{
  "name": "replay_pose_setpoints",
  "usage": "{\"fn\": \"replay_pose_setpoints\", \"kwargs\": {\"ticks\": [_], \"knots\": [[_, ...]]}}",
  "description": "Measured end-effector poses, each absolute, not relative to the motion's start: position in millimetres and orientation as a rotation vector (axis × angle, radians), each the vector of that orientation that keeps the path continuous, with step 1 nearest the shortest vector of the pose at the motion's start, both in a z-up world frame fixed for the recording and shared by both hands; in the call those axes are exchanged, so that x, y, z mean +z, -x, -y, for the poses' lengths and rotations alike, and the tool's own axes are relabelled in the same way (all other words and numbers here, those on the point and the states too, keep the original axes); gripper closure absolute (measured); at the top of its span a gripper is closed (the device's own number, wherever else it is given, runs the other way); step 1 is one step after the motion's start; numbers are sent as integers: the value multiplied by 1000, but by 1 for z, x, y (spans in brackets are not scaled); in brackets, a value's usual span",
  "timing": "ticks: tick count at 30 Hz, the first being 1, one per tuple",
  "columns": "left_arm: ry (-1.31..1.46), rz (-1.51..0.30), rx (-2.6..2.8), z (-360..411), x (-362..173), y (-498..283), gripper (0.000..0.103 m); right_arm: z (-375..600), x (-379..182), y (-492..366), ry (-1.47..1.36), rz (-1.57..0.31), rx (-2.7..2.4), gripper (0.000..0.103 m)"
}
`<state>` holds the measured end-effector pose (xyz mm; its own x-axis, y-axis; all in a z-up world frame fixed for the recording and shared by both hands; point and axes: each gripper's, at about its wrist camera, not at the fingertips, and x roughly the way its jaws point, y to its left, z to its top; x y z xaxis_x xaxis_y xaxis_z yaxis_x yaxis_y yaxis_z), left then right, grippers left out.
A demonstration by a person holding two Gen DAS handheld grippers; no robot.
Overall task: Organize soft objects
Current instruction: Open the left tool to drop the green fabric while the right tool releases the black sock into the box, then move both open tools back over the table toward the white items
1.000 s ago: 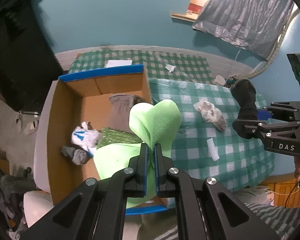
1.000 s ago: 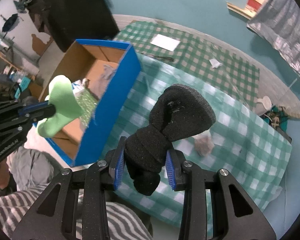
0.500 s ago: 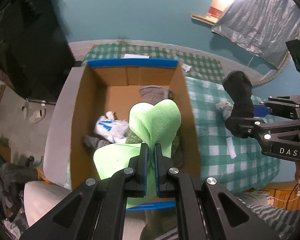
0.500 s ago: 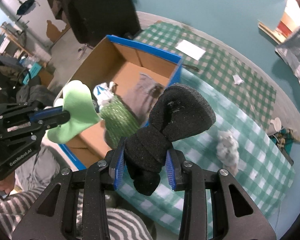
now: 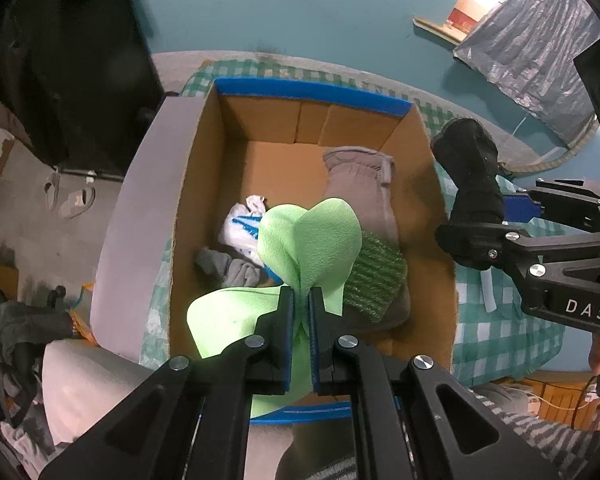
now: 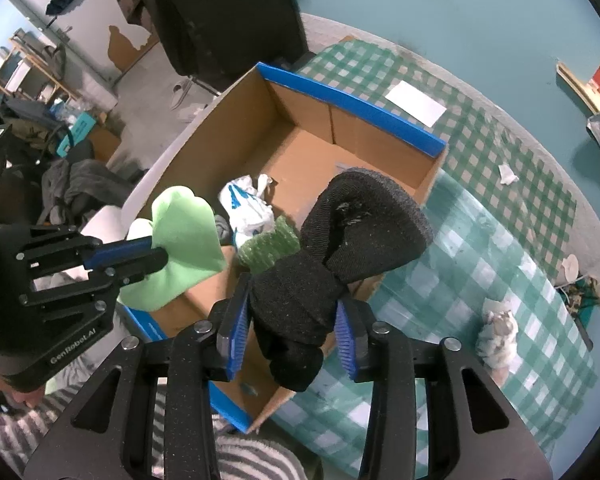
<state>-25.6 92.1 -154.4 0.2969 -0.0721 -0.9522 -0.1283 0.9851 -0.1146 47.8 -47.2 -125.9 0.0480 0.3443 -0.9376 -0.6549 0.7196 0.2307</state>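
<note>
Black tool [image 5: 302,312], blue pads, striped clothing [image 6: 252,460]

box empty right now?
No. The cardboard box already holds a grey sock, a white-and-blue cloth and a green knit piece.

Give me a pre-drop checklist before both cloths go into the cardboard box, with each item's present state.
1. Left gripper grips the light green cloth: ok, jaws pinched shut on it.
2. Green cloth is above the cardboard box opening: ok.
3. Right gripper has the black sock: ok for now, sock sits between the jaws, which are opening.
4. Black sock is over the box: cannot tell; it hangs near the box's right wall, over the edge.
5. Room in the box: ok, bare floor at the far end behind the grey garment.
6. Items left outside: not ok, a crumpled white rag lies on the checked cloth.
</note>
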Motion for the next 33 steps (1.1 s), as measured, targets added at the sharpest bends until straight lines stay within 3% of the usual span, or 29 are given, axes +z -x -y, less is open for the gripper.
{"fn": "replay_pose_setpoints", "kwargs": {"ticks": [2,5,9,33], "knots": [[193,-1289,39,-96,-158,25,91,43,-127,-46,295,-1315,775,59],[197,-1300,48,-100,-160,26,77,39,-125,-43,314,-1298,766,41],[196,-1287,56,-104,-159,28,62,38,-123,-42,317,-1288,771,39],[166,-1309,7,-65,-155,17,60,130,-123,-58,237,-1317,612,37]]}}
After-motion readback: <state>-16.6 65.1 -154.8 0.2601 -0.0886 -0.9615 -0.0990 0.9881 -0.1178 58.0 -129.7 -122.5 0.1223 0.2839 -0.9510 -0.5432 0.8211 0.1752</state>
